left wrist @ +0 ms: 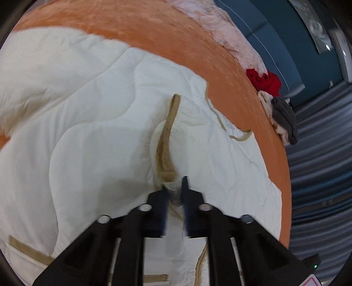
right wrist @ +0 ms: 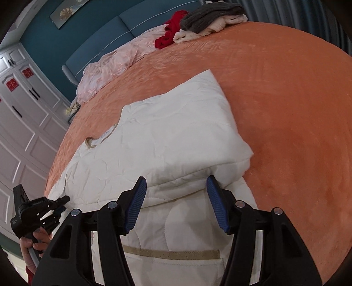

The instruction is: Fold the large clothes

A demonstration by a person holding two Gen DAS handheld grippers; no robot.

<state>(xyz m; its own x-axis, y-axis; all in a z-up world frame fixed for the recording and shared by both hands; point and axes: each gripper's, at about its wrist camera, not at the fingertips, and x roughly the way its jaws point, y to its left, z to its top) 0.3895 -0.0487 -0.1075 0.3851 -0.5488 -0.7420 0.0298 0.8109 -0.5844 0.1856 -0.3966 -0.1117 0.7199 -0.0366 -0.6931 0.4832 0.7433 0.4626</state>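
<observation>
A large white quilted coat (left wrist: 92, 136) with tan trim lies partly folded on the orange bed cover (left wrist: 176, 37). My left gripper (left wrist: 176, 187) is shut on a fold of the coat beside a tan trim strip (left wrist: 167, 140). In the right wrist view the coat (right wrist: 167, 140) lies with a sleeve folded across its body. My right gripper (right wrist: 176, 189) is open, its blue pads (right wrist: 137, 206) on either side of the folded edge, above a tan-trimmed pocket (right wrist: 171, 255). The left gripper (right wrist: 59, 203) shows at the coat's left edge, held by a hand.
A pile of clothes lies at the bed's far end: pink fabric (right wrist: 110, 63), a red garment (right wrist: 169, 35) and a grey one (right wrist: 209, 13). A blue headboard (right wrist: 105, 35) and white wardrobe doors (right wrist: 24, 114) stand beyond. Grey curtains (left wrist: 319, 154) hang beside the bed.
</observation>
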